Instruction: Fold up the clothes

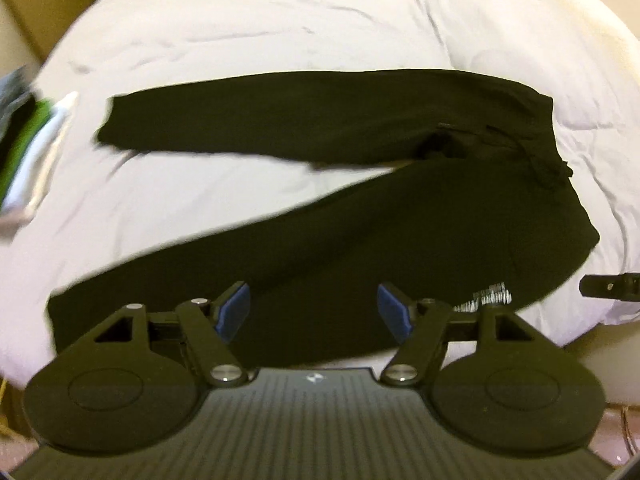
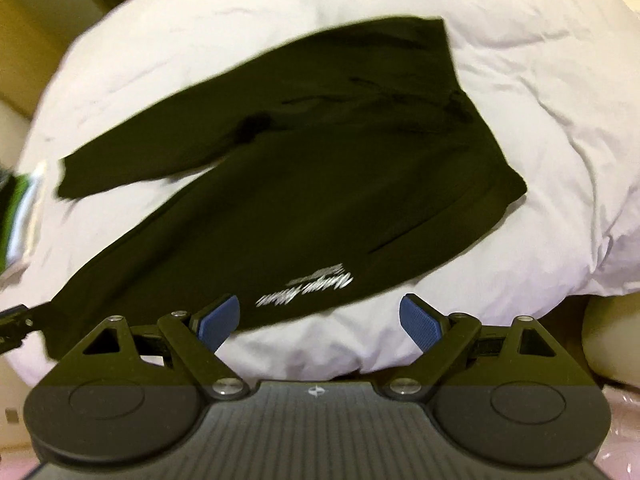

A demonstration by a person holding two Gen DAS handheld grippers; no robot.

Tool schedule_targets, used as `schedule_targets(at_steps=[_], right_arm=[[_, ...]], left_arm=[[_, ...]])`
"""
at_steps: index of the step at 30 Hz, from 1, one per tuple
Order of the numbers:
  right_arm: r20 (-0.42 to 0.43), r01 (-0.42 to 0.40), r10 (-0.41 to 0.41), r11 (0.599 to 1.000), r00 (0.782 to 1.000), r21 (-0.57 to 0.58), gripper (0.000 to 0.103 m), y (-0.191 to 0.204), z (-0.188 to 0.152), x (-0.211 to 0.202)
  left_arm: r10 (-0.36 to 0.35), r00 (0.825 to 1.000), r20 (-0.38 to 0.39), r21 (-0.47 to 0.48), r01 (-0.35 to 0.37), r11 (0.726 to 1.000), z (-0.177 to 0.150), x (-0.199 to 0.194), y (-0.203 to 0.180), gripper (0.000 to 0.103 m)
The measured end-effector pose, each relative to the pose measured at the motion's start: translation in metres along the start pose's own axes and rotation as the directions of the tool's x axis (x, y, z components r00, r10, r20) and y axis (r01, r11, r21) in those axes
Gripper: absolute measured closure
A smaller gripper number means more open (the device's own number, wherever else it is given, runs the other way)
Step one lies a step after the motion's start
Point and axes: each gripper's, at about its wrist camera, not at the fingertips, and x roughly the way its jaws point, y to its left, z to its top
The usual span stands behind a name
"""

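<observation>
Black trousers [image 1: 360, 224] lie flat on a white duvet [image 1: 240, 32], their two legs spread in a V toward the left and the waist with its drawstring at the right. A white printed logo [image 2: 306, 292] sits near the front edge of the nearer leg. My left gripper [image 1: 314, 308] hovers open over the nearer leg, with nothing between its blue pads [image 1: 234, 312]. My right gripper [image 2: 320, 320] is open wider, above the duvet's front edge just below the logo, and holds nothing. Each gripper's tip shows at the edge of the other's view: right gripper [image 1: 608, 287], left gripper [image 2: 16, 320].
A stack of folded clothes [image 1: 24, 160], green, white and dark, rests at the duvet's left edge. The duvet's front edge [image 2: 320, 352] drops off close to the grippers. A cream rounded object [image 2: 612, 344] lies off the bed at the right.
</observation>
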Motion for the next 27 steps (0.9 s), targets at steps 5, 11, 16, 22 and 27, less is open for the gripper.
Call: schedule_targets(at_steps=[5, 11, 16, 22, 27], right_arm=[[-0.074, 0.061, -0.056, 0.996, 0.996, 0.061, 0.014, -0.014, 0.060, 0.056], [-0.077, 0.072, -0.070, 0.997, 0.995, 0.025, 0.014, -0.015, 0.125, 0.106], [-0.030, 0.062, -0.064, 0.996, 0.997, -0.060, 0.025, -0.016, 0.179, 0.142], [0.067, 0.027, -0.013, 0.977, 0.998, -0.210, 0.053, -0.016, 0.232, 0.170], [0.098, 0.007, 0.033, 0.924, 0.995, -0.381, 0.061, -0.014, 0.264, 0.189]], left_arm=[[-0.050, 0.997, -0.056, 0.072, 0.054, 0.996, 0.063, 0.070, -0.007, 0.036], [-0.087, 0.994, -0.070, 0.162, 0.098, 0.982, 0.126, 0.140, -0.015, 0.036], [-0.134, 0.990, -0.048, 0.253, 0.142, 0.957, 0.181, 0.195, -0.015, 0.038], [-0.174, 0.985, -0.020, 0.350, 0.170, 0.921, 0.234, 0.250, -0.009, 0.047], [-0.238, 0.971, 0.004, 0.436, 0.212, 0.874, 0.263, 0.279, -0.003, 0.043]])
